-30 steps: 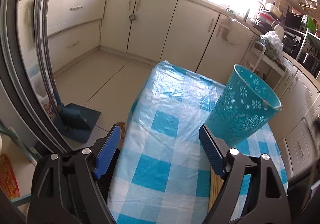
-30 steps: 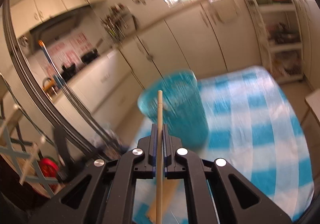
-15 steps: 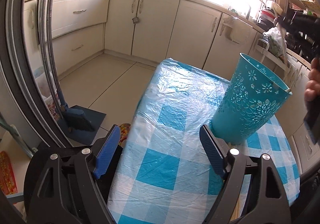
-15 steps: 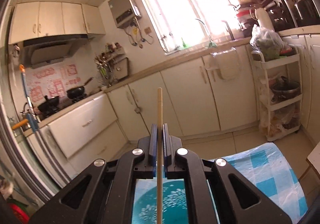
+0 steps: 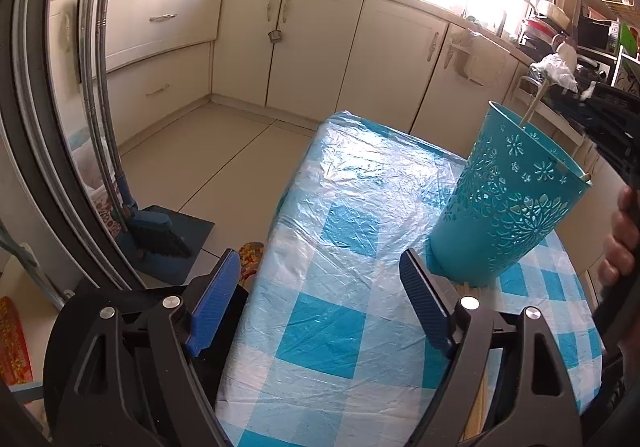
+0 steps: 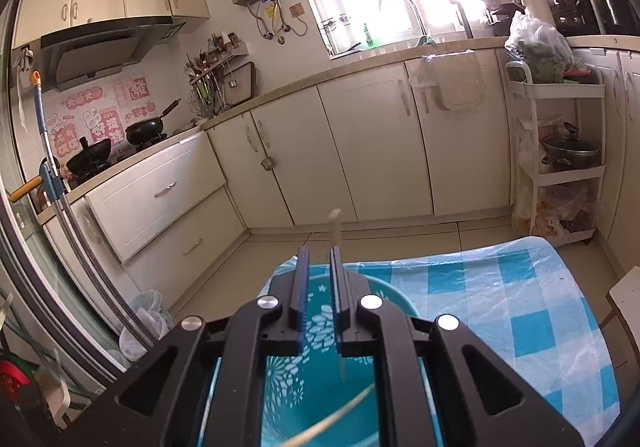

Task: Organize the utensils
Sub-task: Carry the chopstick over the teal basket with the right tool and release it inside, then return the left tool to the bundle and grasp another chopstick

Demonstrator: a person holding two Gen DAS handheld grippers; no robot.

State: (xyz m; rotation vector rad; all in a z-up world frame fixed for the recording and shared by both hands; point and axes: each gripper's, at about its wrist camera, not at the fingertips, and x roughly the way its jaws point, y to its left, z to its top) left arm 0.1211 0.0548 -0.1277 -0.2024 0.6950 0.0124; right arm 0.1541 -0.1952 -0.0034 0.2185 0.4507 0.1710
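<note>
A teal cut-out holder point(image 5: 508, 207) stands on the blue-checked tablecloth point(image 5: 360, 207). My right gripper point(image 6: 318, 255) hovers right over the holder's mouth point(image 6: 396, 295), and its jaws are opening with a clear gap between them. A pale wooden chopstick point(image 6: 335, 223), blurred, slides down along the right finger into the holder. In the left wrist view that chopstick point(image 5: 534, 105) sticks up out of the holder. A second one point(image 6: 332, 423) leans inside. My left gripper point(image 5: 318, 261) is open over the table's near end, with nothing in it. More chopsticks point(image 5: 476, 407) lie under its right finger.
A hand point(image 5: 622, 231) holds the right gripper at the right edge. A broom and dustpan point(image 5: 156, 227) stand on the floor to the table's left. Cream cabinets line the far walls. A white trolley point(image 6: 560, 167) stands beyond the table's far corner.
The right gripper came in over the holder and tipped down. Its jaws parted and the chopstick has slipped from the grip. The left gripper stayed nearly still.
</note>
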